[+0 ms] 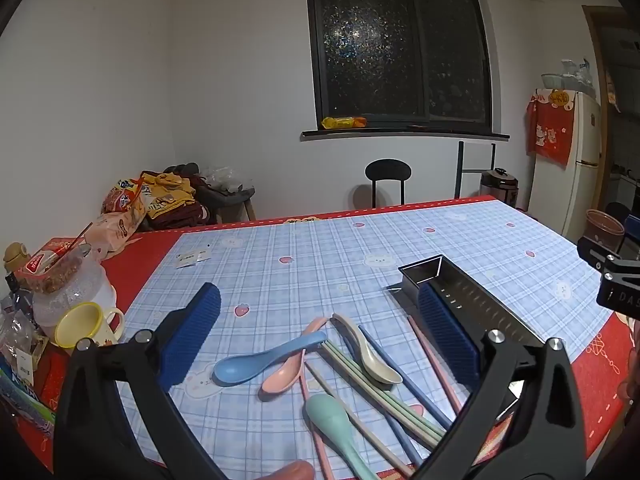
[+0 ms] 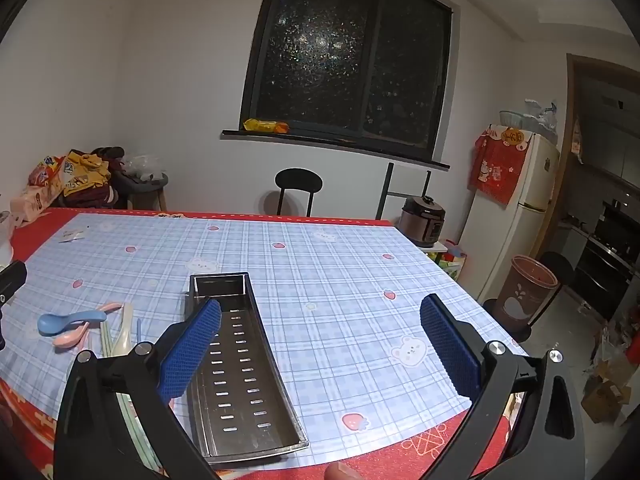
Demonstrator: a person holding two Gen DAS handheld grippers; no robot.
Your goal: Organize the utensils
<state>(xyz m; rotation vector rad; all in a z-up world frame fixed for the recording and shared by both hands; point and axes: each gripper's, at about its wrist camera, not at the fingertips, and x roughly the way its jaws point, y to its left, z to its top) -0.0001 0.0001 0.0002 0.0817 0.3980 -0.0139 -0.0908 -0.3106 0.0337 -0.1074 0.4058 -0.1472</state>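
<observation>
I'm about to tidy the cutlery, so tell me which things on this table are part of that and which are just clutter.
For the job: blue spoon, pink spoon, green spoon, cream spoon, chopsticks, metal tray.

Lying about: yellow mug, snack jar, paper slips.

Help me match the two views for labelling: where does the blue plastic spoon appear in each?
Left wrist: blue plastic spoon lies lower centre, atop the utensil pile.
Right wrist: blue plastic spoon lies at the far left edge.
Shared landmark: perforated steel tray, to the spoon's right in both.
</observation>
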